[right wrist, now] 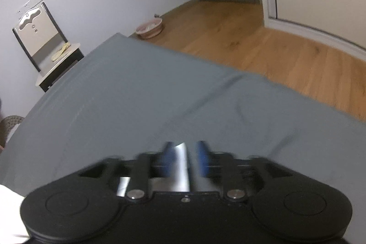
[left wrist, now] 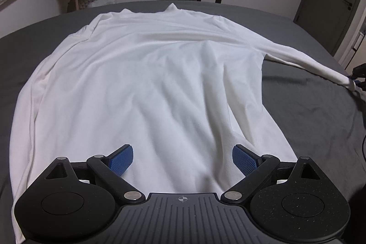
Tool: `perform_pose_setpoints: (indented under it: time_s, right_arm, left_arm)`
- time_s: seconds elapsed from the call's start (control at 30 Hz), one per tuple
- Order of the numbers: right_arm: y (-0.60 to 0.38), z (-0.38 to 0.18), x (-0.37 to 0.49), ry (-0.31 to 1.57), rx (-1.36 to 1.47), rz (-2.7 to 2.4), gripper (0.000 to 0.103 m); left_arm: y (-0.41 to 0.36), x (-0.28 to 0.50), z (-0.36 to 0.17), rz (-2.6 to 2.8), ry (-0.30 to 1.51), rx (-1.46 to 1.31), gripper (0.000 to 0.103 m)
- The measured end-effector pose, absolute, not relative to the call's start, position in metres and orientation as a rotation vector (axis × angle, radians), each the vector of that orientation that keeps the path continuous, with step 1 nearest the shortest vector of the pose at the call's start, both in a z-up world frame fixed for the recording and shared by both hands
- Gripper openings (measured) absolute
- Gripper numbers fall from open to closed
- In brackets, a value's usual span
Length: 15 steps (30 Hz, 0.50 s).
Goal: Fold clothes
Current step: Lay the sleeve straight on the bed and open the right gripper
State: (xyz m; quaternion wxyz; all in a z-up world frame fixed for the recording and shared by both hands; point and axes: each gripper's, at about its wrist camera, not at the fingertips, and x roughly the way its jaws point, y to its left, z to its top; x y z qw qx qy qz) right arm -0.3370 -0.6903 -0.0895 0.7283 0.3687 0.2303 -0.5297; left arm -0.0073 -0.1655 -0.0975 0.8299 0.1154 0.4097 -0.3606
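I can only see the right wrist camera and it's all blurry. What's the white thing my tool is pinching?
Observer: The left wrist view shows it. It's the cuff of a white shirt, with the sleeve stretched out sideways.
Operator: Is the shirt folded already?
Observer: No, it lies spread flat on the grey bed, collar at the far end.
Operator: What's the other tool doing?
Observer: The left tool is open, over the shirt's hem.

Dim indoor light, fisheye-bent edges, right view seemingly motion-blurred.
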Motion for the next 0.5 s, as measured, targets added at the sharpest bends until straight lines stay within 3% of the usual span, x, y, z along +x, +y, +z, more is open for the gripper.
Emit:
perform_pose_setpoints:
  time_s: [0.07, 0.23, 0.4, 0.5]
  right_arm:
    - [-0.687, -0.083, -0.348, 0.467, 0.83, -1.173, 0.058]
    - [-0.67, -0.078, -0.392, 0.346, 0.919, -1.022, 0.058]
    - [-0.643, -0.082, -0.387, 0.567, 0.664, -0.807, 0.043]
    - [-0.629, -0.083, -0.364, 0.684, 0.483, -0.741, 0.041]
  left_arm:
    - [-0.164, -0.008, -0.096, -0.764, 0.867, 0.241, 0.094]
    - [-0.165, -0.007, -0.095, -0.77, 0.876, 0.218, 0.094]
    - [-0.168, -0.012, -0.095, -0.789, 0.868, 0.236, 0.094]
    - [-0.168, -0.015, -0.094, -0.794, 0.861, 0.249, 0.094]
